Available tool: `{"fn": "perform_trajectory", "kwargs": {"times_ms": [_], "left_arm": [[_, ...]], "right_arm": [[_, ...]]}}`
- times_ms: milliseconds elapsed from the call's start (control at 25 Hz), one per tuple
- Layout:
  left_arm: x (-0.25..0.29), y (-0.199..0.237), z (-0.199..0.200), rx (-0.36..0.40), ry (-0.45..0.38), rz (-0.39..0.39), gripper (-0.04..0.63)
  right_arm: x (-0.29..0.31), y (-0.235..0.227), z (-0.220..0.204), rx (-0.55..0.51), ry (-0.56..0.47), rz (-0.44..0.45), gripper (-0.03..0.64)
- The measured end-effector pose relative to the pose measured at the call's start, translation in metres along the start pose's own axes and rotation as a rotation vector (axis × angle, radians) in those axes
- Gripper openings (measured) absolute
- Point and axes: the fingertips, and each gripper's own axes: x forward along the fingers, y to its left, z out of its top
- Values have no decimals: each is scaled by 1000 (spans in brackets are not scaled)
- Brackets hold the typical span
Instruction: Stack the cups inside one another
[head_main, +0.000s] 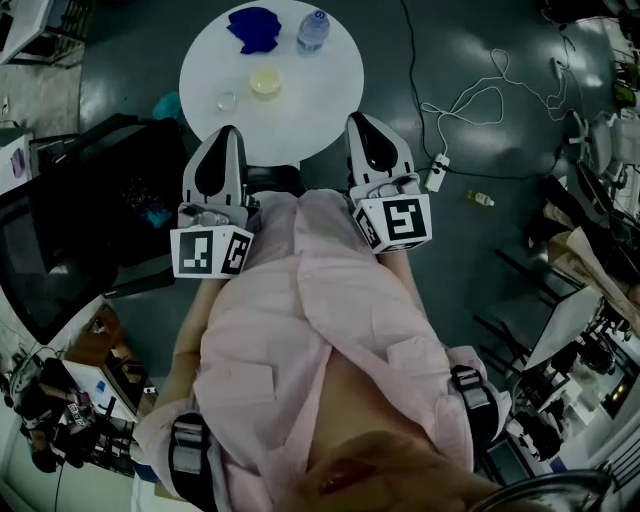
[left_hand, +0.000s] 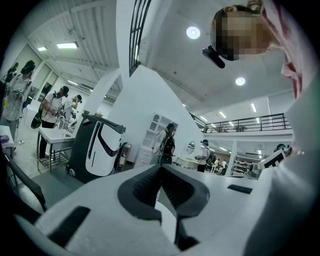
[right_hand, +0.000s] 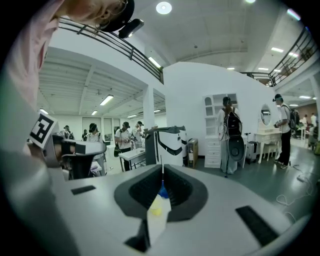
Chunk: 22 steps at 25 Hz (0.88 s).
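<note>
A round white table (head_main: 320, 100) stands just ahead of me. On it are a pale yellow cup (head_main: 265, 80), a small clear cup (head_main: 227, 100), a crumpled-looking blue item (head_main: 254, 28) and a water bottle (head_main: 313, 30). My left gripper (head_main: 228, 132) hovers over the table's near left edge, and my right gripper (head_main: 360, 120) over its near right edge. Both are close to my body and apart from the cups. The left gripper (left_hand: 161, 168) has its jaws together with nothing in them. The right gripper (right_hand: 162, 171) is likewise shut and empty; the yellow cup (right_hand: 156, 211) shows through its slit.
White cables (head_main: 470, 100), a power strip (head_main: 437, 172) and a small bottle (head_main: 480, 199) lie on the dark floor to the right. A black case (head_main: 100, 200) stands at the left. A white-and-black machine (left_hand: 97, 150) and several people stand farther off in the hall.
</note>
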Motion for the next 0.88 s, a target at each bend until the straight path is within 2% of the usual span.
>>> {"fn": "perform_trajectory", "kwargs": {"times_ms": [400, 640, 880], "left_arm": [[-1, 37, 16, -27, 11, 31, 17], [-2, 54, 27, -28, 12, 38, 18], [-4, 68, 33, -24, 11, 52, 18]], "right_arm": [[48, 39, 13, -139, 45, 91, 34], [74, 70, 23, -200, 51, 167, 35], [93, 89, 14, -232, 89, 233, 38]]}}
